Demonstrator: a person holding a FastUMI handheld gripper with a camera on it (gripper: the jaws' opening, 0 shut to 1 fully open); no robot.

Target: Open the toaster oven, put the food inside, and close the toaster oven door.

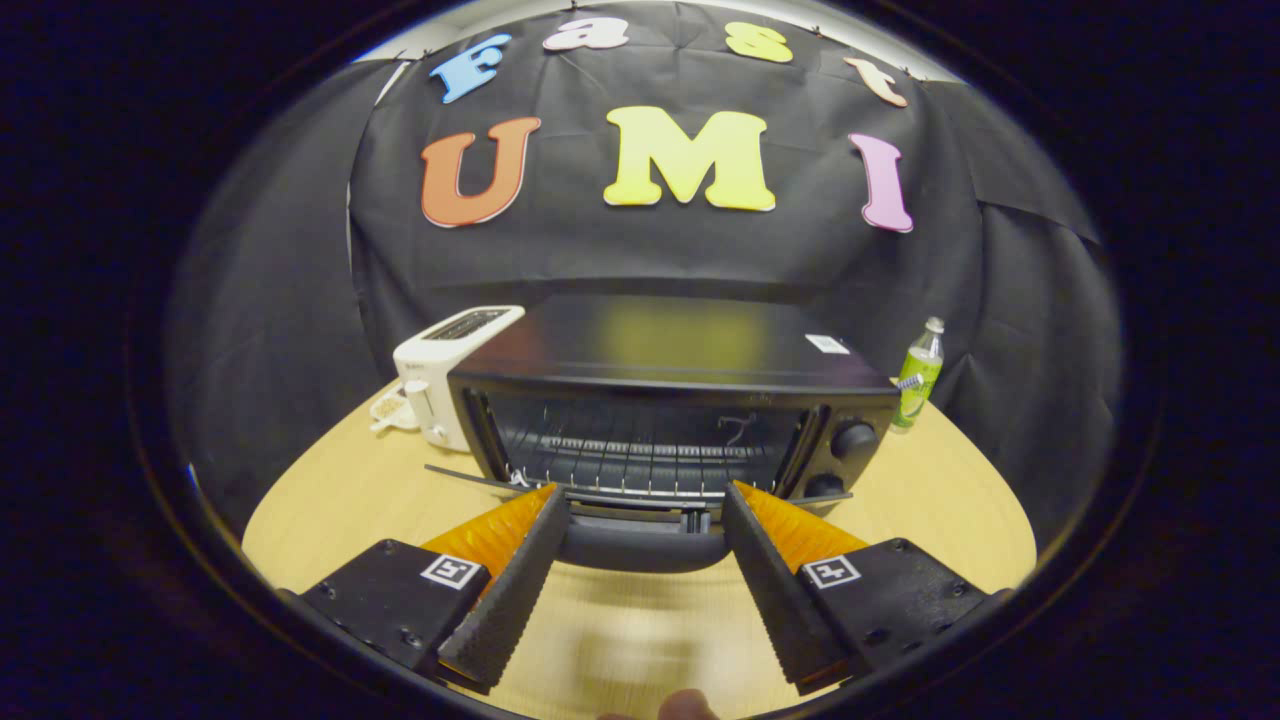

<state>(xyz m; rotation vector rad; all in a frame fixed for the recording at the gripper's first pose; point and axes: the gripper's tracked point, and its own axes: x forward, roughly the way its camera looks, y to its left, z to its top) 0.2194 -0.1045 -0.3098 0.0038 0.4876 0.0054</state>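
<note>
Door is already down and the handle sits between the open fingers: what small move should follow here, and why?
Probably draw the gripper back off the door handle to go for the food. The toaster oven door lies folded down, its rack exposed and bare, and the fingers are spread either side of the handle, not pressing it. No food is visible on the table.

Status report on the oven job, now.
Gripper open, fingers either side of the dark door handle. Black toaster oven open, door folded down flat, wire rack bare. Nothing in the way on the wooden table.
</note>
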